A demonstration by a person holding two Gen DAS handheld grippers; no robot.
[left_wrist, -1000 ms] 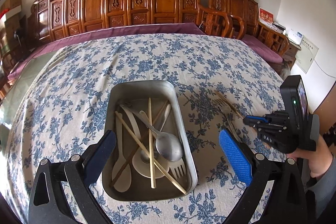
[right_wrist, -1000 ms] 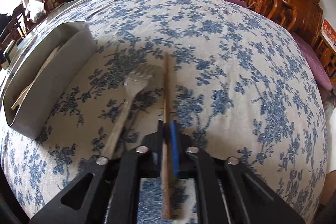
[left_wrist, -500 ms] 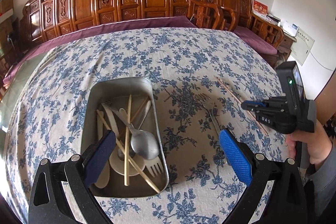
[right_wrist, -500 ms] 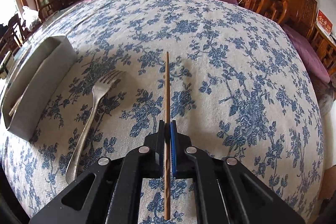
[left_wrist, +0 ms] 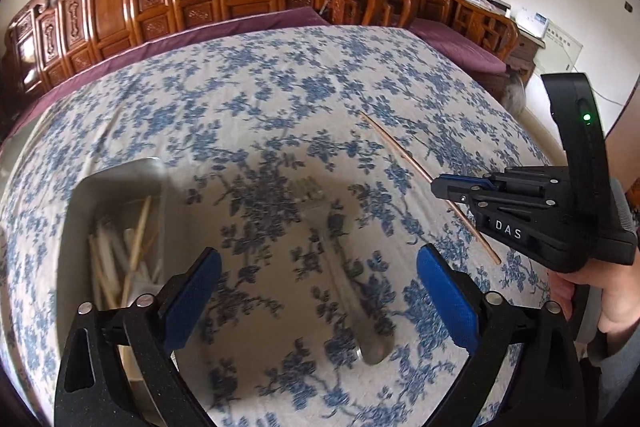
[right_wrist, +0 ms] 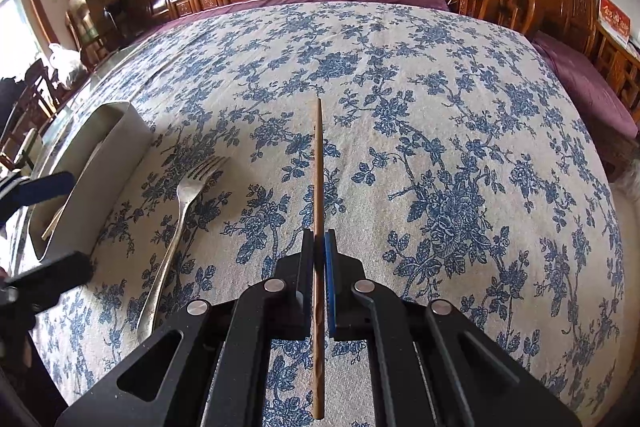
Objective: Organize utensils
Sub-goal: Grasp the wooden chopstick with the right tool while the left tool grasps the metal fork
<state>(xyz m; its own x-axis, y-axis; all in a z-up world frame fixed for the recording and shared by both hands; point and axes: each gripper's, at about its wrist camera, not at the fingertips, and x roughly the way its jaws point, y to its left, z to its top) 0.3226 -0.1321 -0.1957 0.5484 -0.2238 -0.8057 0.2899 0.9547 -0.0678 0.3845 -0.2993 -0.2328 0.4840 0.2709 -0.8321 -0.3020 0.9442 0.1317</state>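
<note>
The right gripper [right_wrist: 319, 247] is clamped tight on a brown chopstick [right_wrist: 318, 163], which sits between the pads about a third of the way up from its thick end and points away over the floral cloth [right_wrist: 440, 147], clear of it. Seen from the left wrist, the same chopstick [left_wrist: 400, 151] sticks out of the right gripper [left_wrist: 438, 187], with a hand [left_wrist: 600, 299] on the handle below. The left gripper [left_wrist: 318, 291] hangs wide above the cloth [left_wrist: 280, 87], its jaws closing slightly with nothing pressed between the blue pads [left_wrist: 448, 299]; a fork [left_wrist: 348, 267] lies on the cloth below that gap, badly blurred, so its contact with anything cannot be judged. In the right wrist view the fork [right_wrist: 176, 227] lies flat, tines away from the camera, just beside a metal tray [right_wrist: 116, 163]. The tray [left_wrist: 80, 211] sits at the left, holding pale chopsticks [left_wrist: 136, 247] and probably other utensils, too smeared to name.
</note>
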